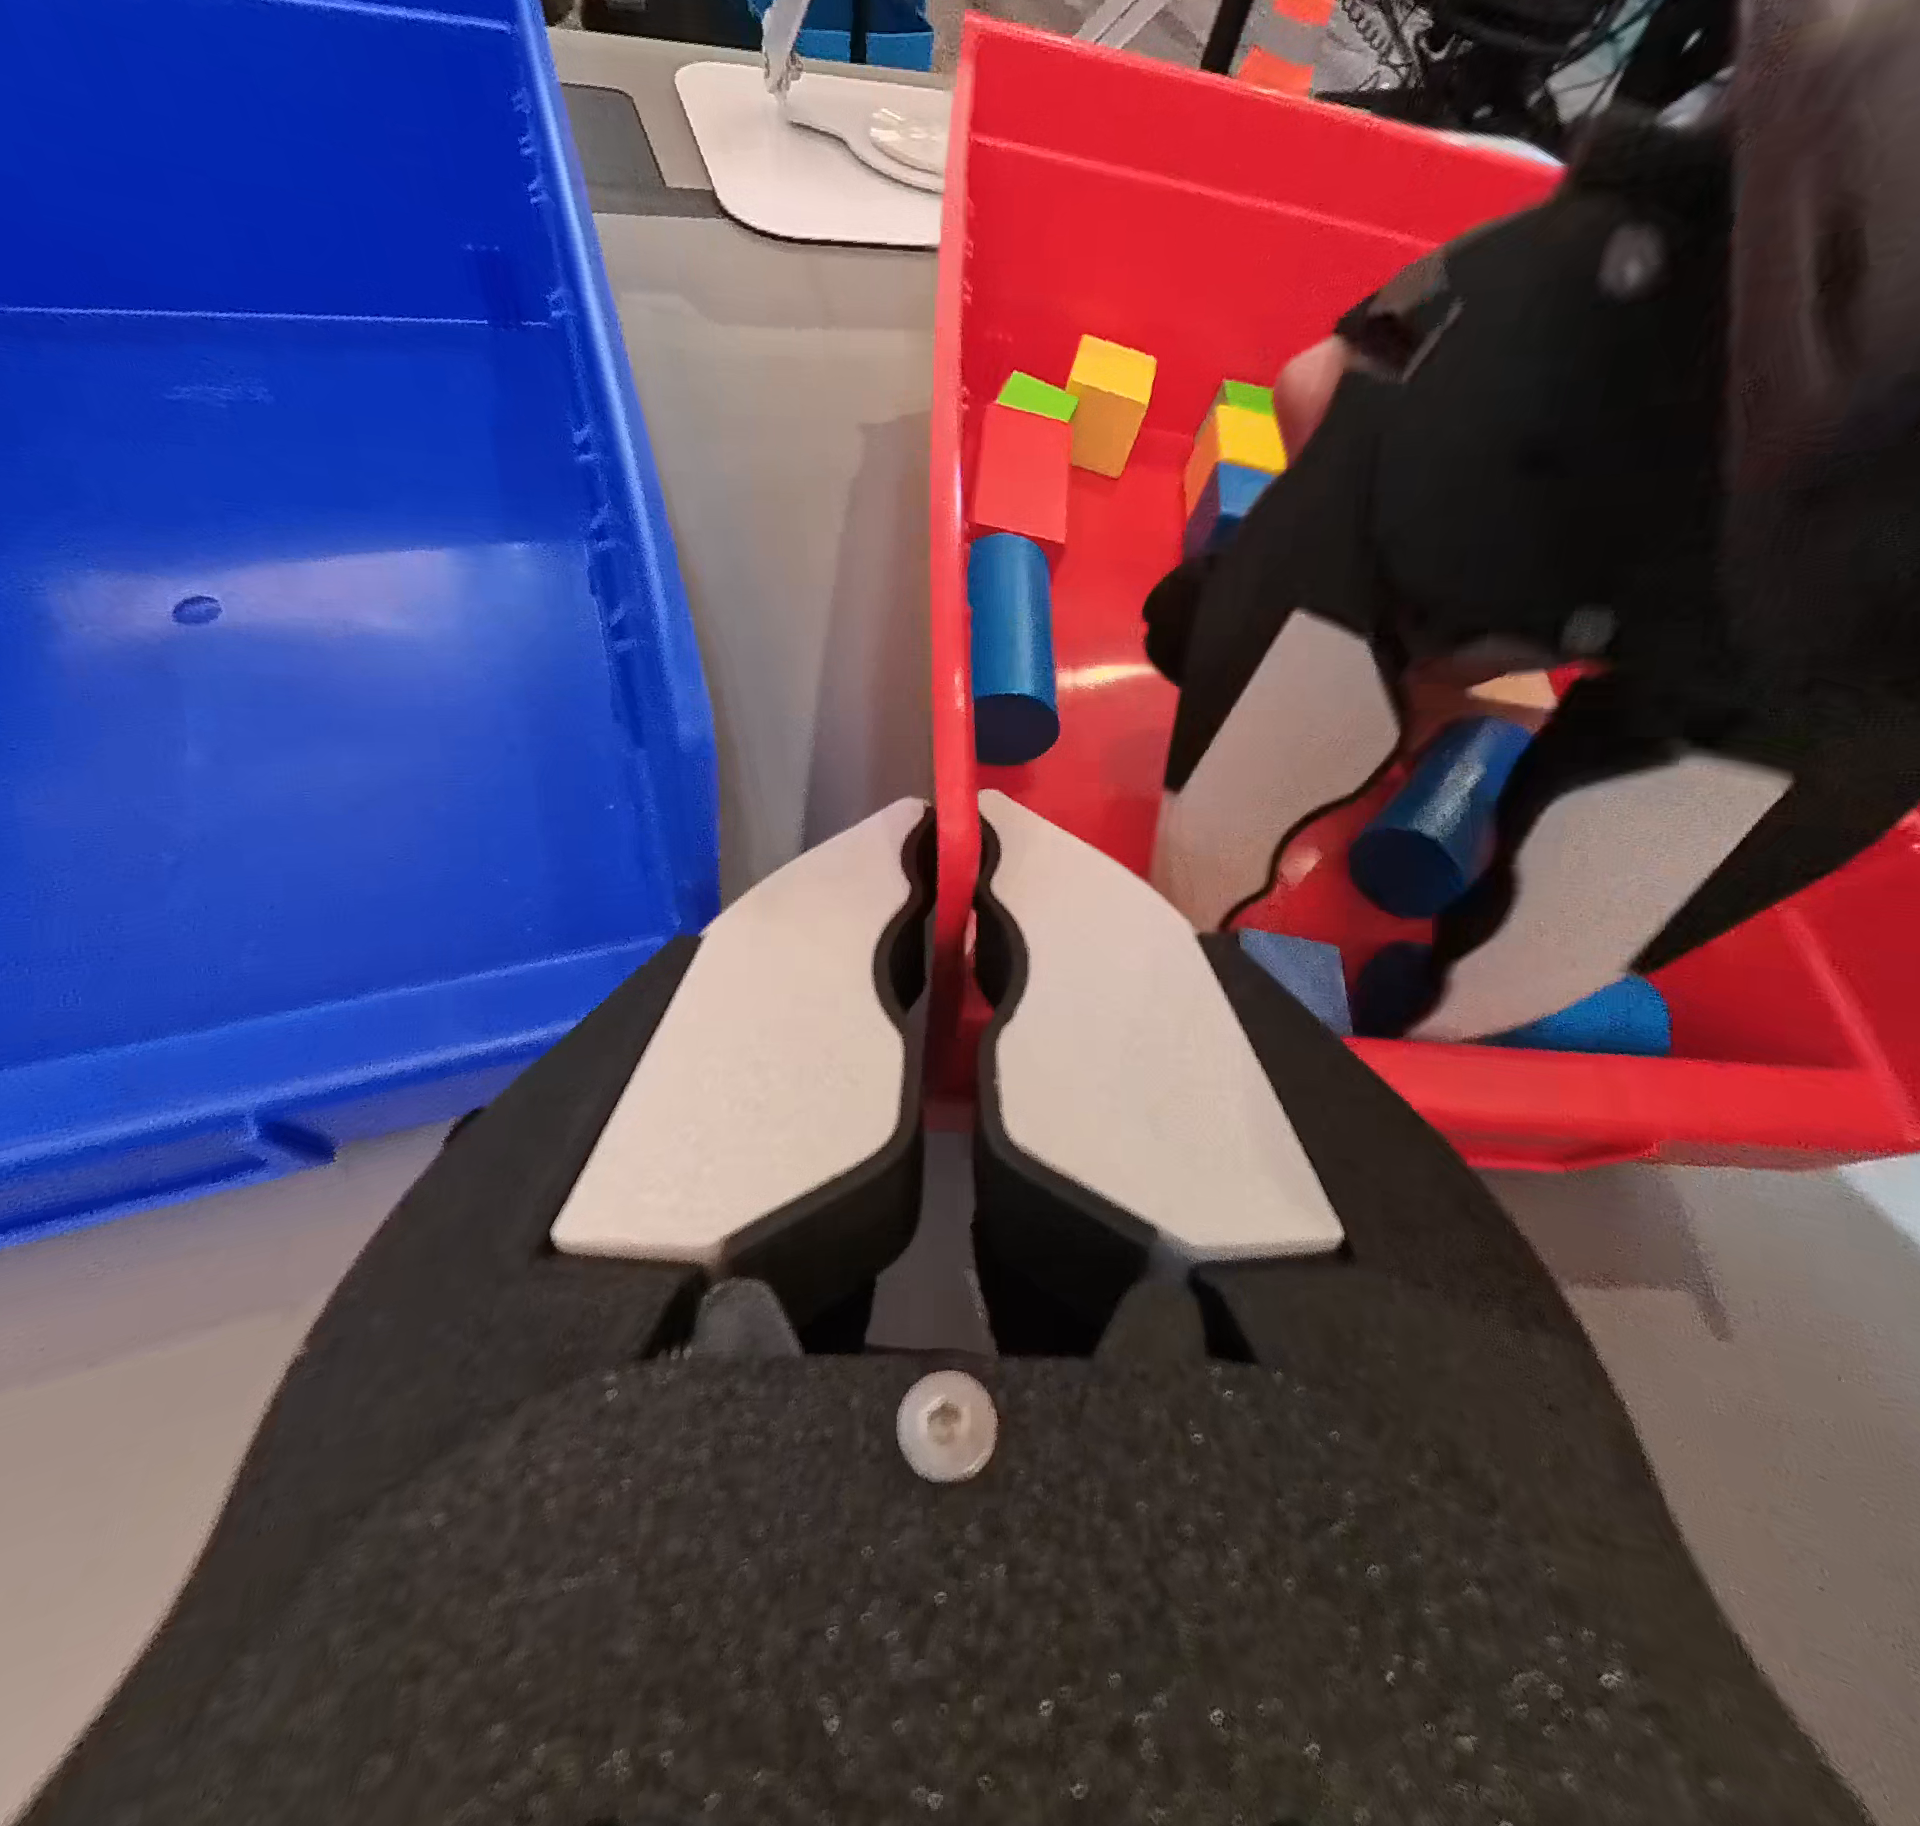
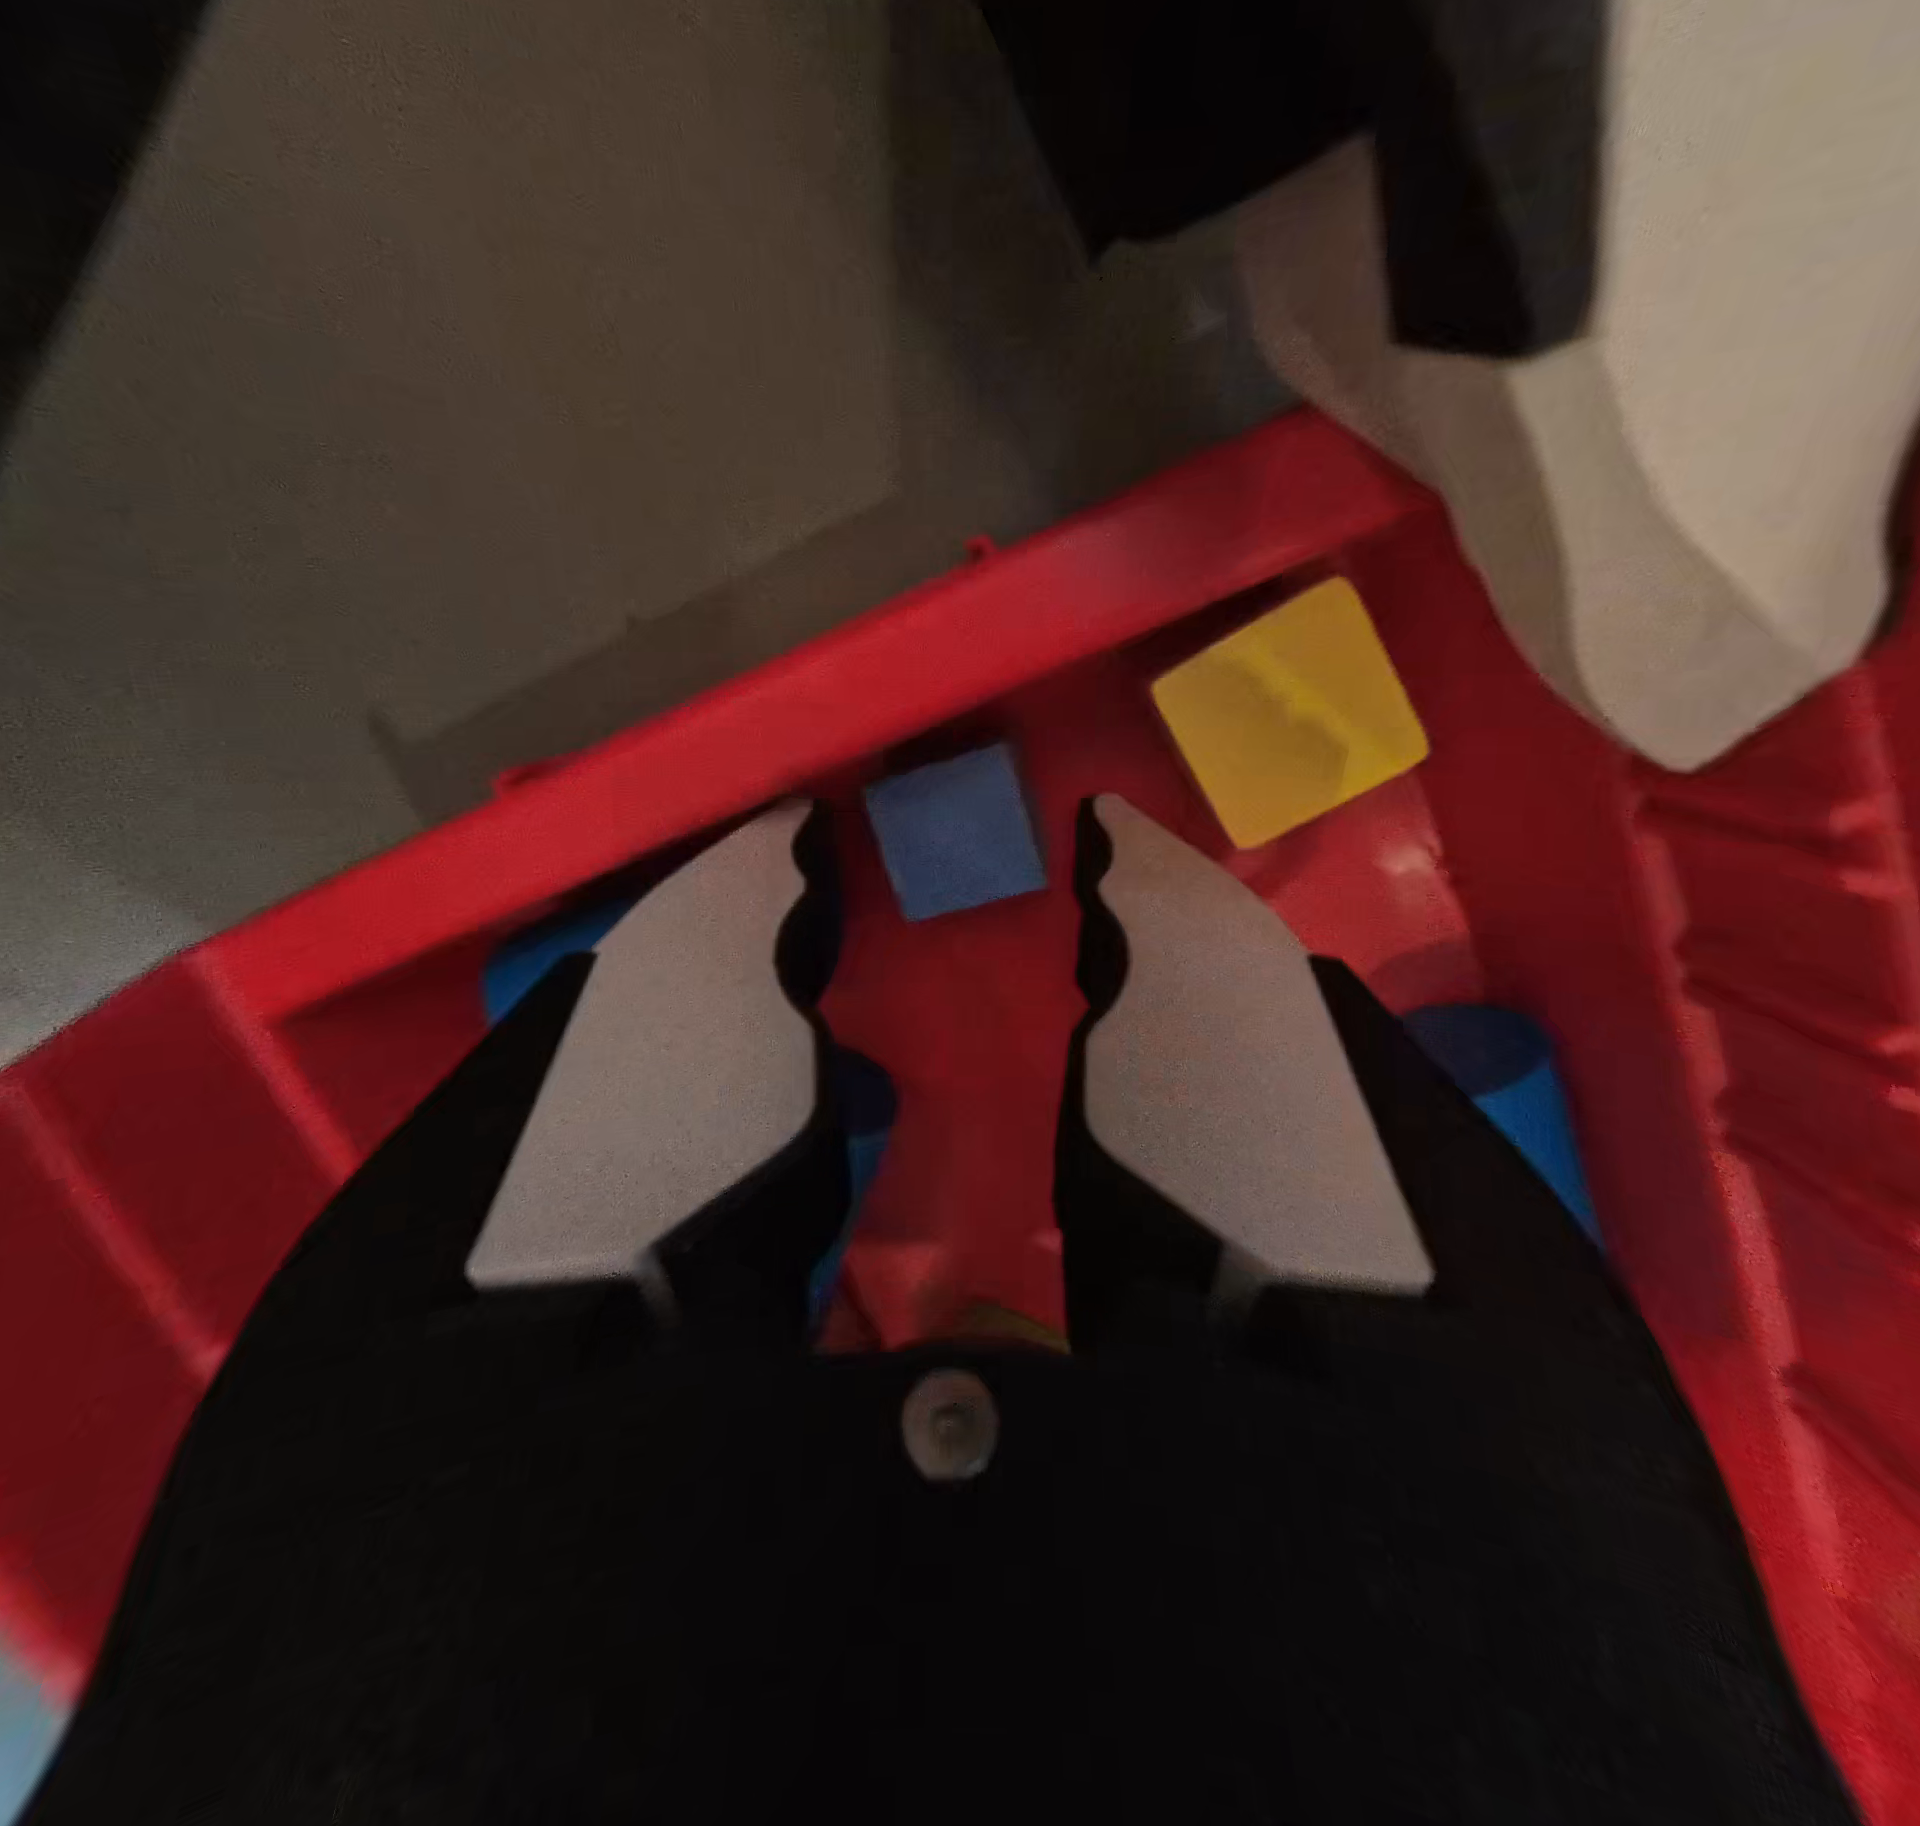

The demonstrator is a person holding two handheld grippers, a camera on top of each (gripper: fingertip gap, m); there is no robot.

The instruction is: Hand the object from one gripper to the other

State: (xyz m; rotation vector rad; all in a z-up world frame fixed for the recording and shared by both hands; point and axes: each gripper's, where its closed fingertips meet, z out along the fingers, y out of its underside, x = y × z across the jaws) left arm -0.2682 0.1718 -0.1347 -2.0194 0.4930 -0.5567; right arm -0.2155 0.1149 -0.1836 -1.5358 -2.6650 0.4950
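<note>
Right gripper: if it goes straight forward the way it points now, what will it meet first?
Probably the blue cube, which lies just ahead between the open tips of the right gripper, near the wall of the red bin. Depth is unclear, as the picture is blurred.

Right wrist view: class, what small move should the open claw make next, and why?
Probably ease the right claw forward and down so its fingers straddle the blue block, then close. The block lies just ahead of the open fingertips, by the red bin wall, and nothing is held yet.
</note>
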